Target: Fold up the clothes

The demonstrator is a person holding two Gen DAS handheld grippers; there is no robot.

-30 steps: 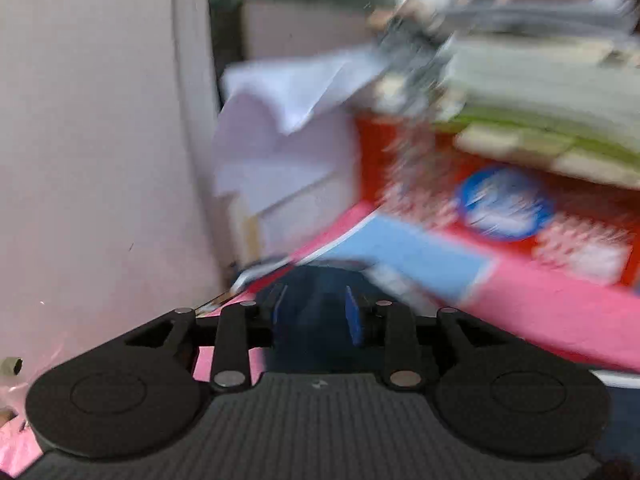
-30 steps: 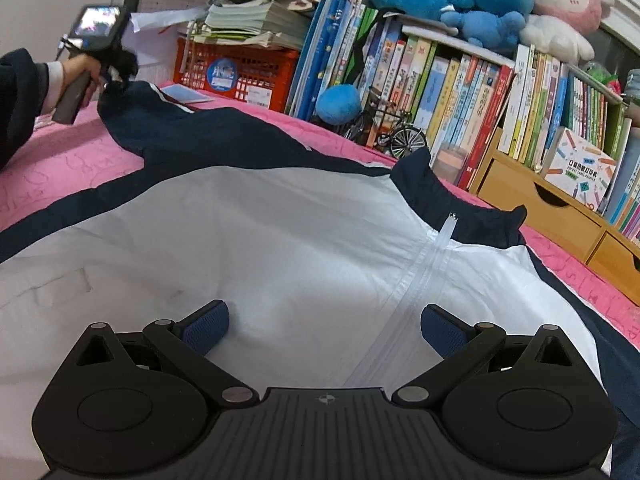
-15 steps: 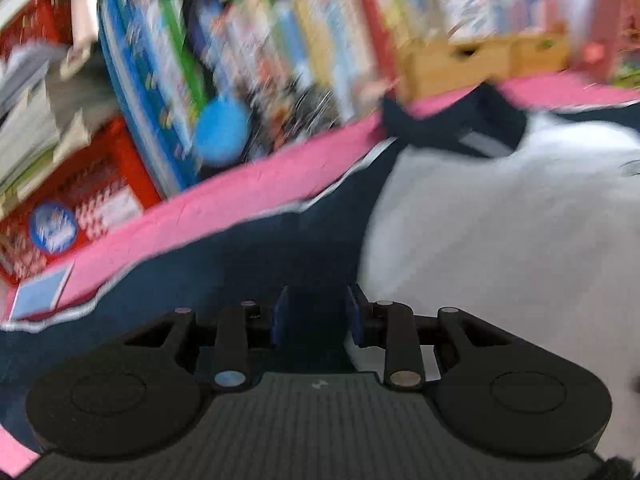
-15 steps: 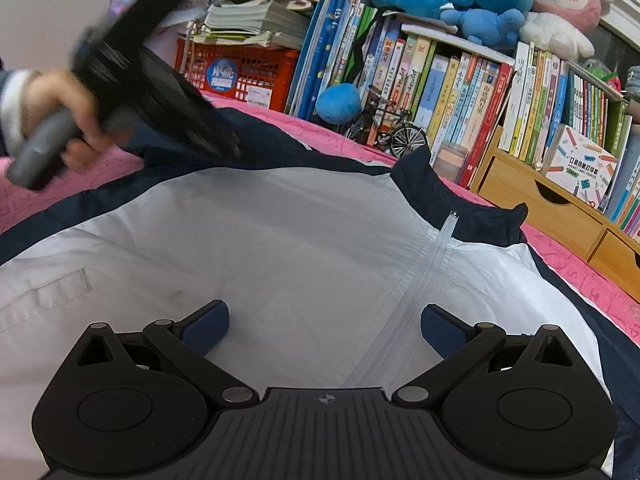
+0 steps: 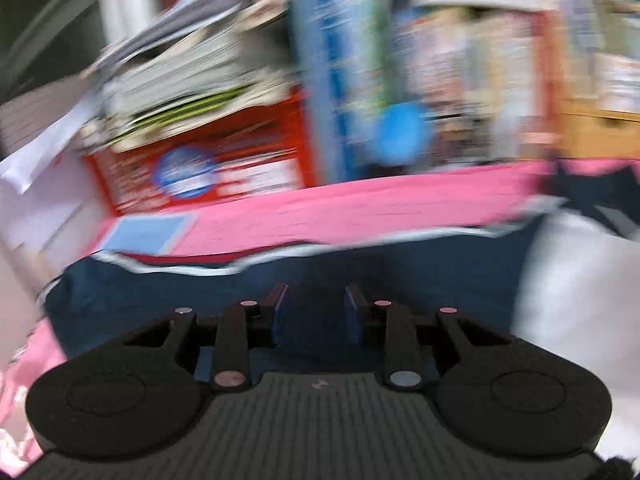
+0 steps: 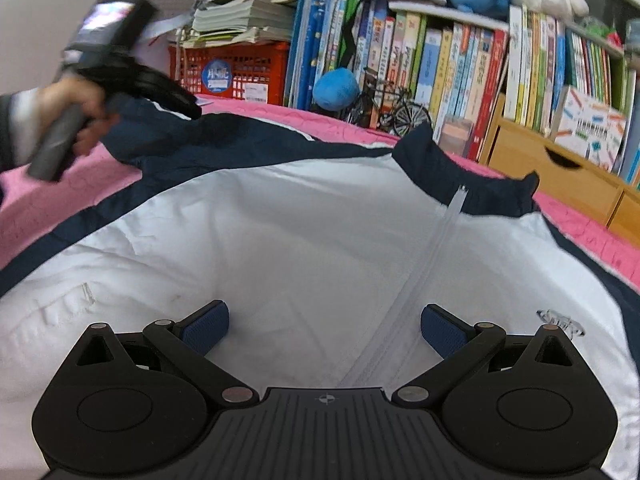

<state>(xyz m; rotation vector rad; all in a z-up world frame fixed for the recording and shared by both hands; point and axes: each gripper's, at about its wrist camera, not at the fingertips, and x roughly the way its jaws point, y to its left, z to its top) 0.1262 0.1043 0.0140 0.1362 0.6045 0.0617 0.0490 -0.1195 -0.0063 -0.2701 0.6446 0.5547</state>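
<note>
Two risks worth weighing first: losing the navy sleeve (image 6: 192,144) partway across if the pinch takes only a thin edge of slippery shell cloth, and dragging the whole jacket (image 6: 300,220) askew over the pink bedcover (image 6: 40,200) if the sleeve gets pulled with nothing pinning the body down. Could also end in a crooked fold, judging by how the sleeve lies bunched and lifted rather than flat. Left gripper (image 5: 314,304) narrowed to a small gap, dark navy cloth filling the space between the pads; cannot tell through the blur whether actually clamped on it or merely over it. Right gripper (image 6: 324,320) spread wide, holding nothing, hovering low over the white chest panel just beside the zip (image 6: 432,248). Jacket spread face up across the bedcover, zipped closed, white through the front with navy sleeves, side bands and a navy collar (image 6: 460,176) pointing toward the row of books (image 6: 440,60). Light, smooth, windbreaker-like fabric by the look, faintly puckered around a slanted pocket (image 6: 52,308) on the near left. Not yet folded anywhere visible; far right sleeve mostly out of sight
</note>
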